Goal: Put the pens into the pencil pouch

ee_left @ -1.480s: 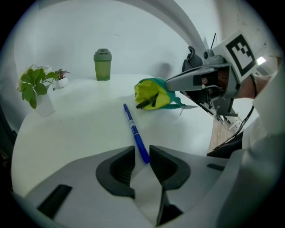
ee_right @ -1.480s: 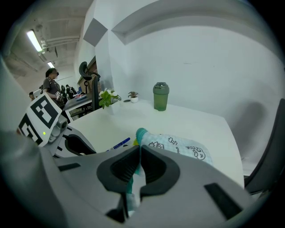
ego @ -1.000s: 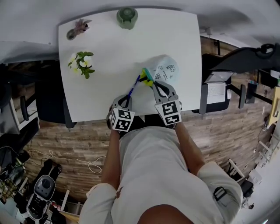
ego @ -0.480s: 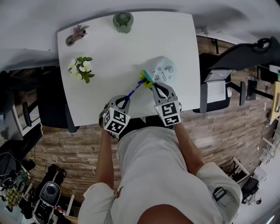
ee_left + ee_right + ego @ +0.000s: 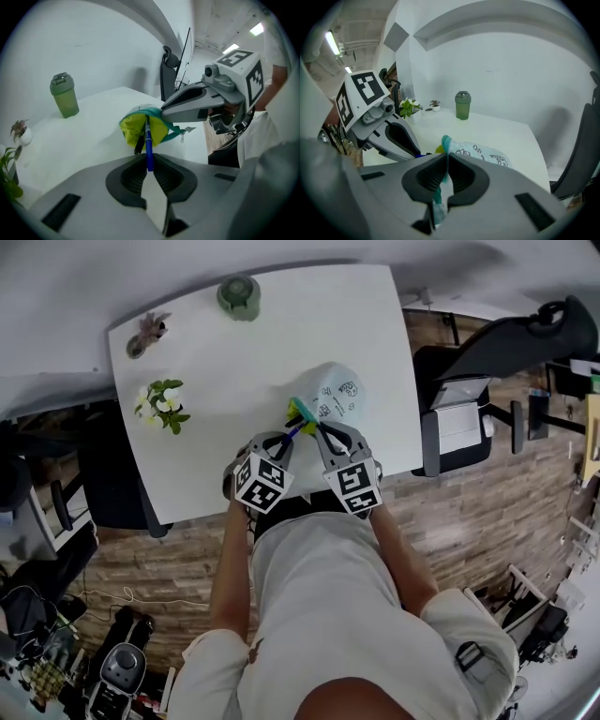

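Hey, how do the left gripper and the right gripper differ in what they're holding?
The left gripper is shut on a blue pen; the right gripper is shut on the teal rim of the pencil pouch. The left gripper points its pen into the yellow-lined mouth; the right gripper holds that mouth raised. Both are shut, side by side.

Side by side, left tongs (image 5: 285, 436) and right tongs (image 5: 315, 427), tips downward, jaws of both together.

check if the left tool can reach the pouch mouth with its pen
Probably yes. The right tool grips the pouch by its rim, so its yellow mouth gapes open, and the blue pen in the left tool points into it with nothing between them.
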Tool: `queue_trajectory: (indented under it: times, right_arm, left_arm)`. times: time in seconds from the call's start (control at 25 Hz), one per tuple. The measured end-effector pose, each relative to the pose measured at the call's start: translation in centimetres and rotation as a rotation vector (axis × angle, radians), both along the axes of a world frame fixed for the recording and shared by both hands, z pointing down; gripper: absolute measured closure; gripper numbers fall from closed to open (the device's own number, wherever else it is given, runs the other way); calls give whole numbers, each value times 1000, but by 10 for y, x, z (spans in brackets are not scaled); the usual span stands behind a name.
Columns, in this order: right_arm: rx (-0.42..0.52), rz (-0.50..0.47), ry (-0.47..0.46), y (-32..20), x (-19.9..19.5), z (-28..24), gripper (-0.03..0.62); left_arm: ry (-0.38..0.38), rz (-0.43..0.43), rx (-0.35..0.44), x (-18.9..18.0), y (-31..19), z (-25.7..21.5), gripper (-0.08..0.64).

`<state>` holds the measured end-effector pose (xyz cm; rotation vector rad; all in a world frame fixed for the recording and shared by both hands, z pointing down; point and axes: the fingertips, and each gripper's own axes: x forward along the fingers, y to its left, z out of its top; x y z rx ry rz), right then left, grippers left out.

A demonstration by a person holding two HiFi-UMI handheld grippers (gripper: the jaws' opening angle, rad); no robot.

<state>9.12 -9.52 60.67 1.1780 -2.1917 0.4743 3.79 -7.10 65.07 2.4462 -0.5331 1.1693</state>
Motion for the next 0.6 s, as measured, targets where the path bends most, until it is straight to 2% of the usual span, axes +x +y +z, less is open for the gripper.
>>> queue_trajectory:
  times: [0.36,0.6]
  right_arm:
    - [-5,1,-19,0,0,3,578]
    - [-21,10,-31,0,2,9,578]
  left_arm:
    - [34,18,-7,33,-26,3,522]
    - [80,-8,-30,46,-34,14,520]
